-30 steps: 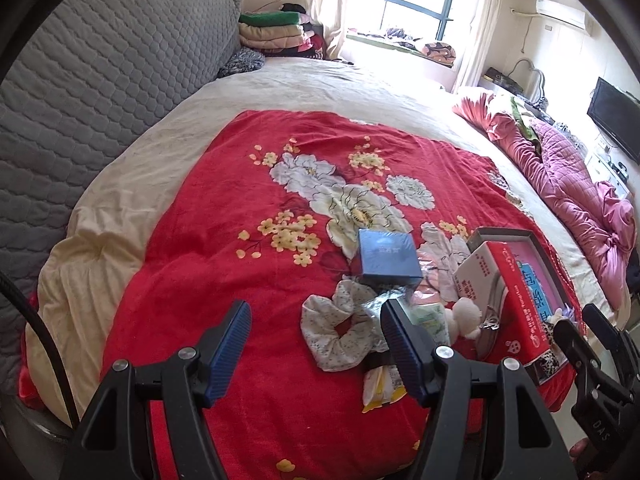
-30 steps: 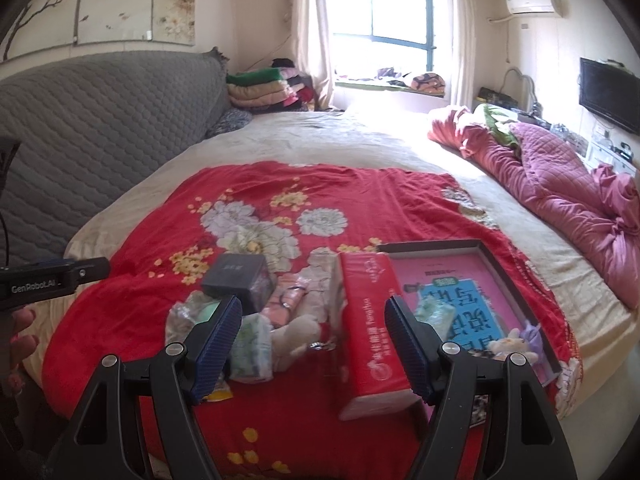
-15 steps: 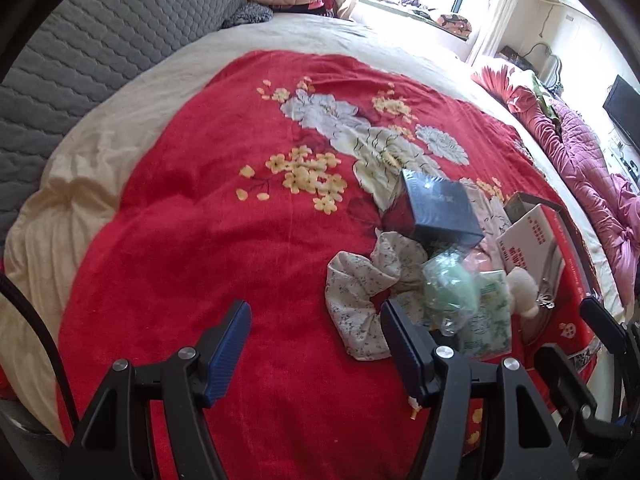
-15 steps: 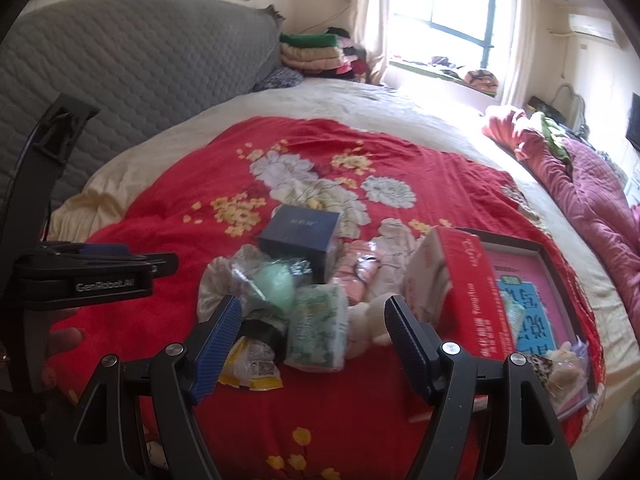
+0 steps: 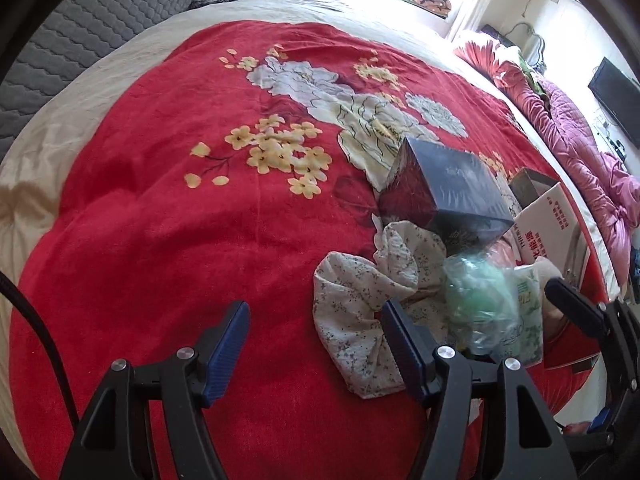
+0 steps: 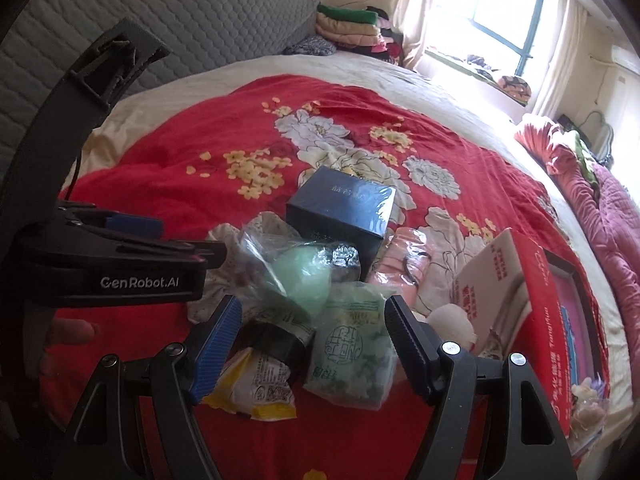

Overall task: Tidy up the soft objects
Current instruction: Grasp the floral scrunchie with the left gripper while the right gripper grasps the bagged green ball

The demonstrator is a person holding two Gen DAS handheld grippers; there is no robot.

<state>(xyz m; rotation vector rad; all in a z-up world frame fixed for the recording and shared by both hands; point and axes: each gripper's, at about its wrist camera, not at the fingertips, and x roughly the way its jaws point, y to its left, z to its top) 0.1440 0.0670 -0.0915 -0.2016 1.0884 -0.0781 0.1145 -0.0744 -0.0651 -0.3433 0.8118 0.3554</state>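
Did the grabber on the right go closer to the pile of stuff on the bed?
Yes. The right gripper has come down toward the pile; the dark blue box now looks bigger and nearer.

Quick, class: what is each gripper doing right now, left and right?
Left gripper: open, holding nothing, above the red blanket.
Right gripper: open, holding nothing, above the green tissue pack.

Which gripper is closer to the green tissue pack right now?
Right. The right gripper hangs open directly over the green tissue pack; the left gripper, also open, sits off to its side over the floral cloth.
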